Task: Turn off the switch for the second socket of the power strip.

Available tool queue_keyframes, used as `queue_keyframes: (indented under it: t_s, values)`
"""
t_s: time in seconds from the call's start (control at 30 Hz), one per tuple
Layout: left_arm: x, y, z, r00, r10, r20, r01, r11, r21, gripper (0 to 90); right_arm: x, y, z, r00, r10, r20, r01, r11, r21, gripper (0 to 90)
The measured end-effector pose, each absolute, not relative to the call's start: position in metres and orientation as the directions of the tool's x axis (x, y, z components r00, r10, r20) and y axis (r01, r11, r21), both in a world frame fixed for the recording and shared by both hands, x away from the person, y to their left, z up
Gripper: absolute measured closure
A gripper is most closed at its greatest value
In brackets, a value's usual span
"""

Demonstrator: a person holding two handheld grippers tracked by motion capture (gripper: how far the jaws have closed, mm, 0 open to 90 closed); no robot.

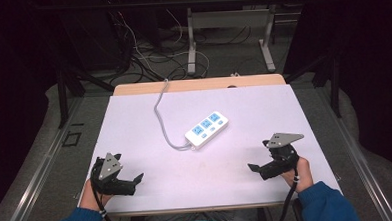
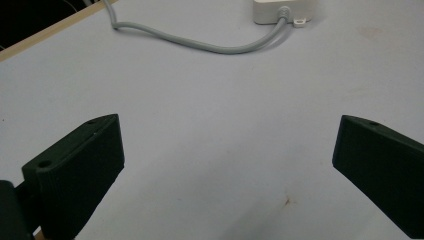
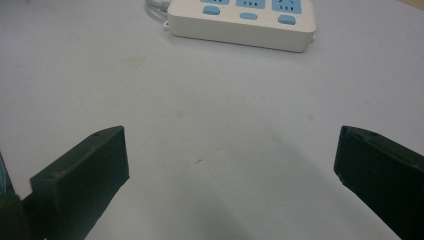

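Near the bench's front edge, left gripper [image 1: 129,182] and right gripper [image 1: 258,160] gape empty; mid-bench power strip [image 1: 207,129] looks rigid, light, smooth, best pinched across its narrow sides.

- The white table top [image 1: 134,123] lies bare over its near half, so the space between the left gripper [image 1: 129,182] and the right gripper [image 1: 260,163] is free.
- A power strip [image 1: 207,129] lies past the middle, across the way to the far edge.
- Its grey cord [image 1: 160,119] curves from the strip's near-left end to the far edge, barring the left-centre.
- The far right corner is open.
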State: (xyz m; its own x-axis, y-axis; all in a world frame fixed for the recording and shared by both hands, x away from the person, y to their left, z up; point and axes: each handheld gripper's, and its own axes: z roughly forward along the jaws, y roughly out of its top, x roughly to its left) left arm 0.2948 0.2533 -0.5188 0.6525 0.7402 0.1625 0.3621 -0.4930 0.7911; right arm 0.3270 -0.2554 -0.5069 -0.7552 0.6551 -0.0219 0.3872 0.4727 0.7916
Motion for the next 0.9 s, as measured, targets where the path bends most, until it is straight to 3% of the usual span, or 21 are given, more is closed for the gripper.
queue_keyframes:
  t_s: [0.9]
  values:
    - [0.296,0.253,-0.518,0.664,0.729,0.168,0.361,-0.509,0.781,0.0,0.364,-0.23,-0.505,-0.765,0.645,-0.004,0.423,0.507,0.751,0.3]
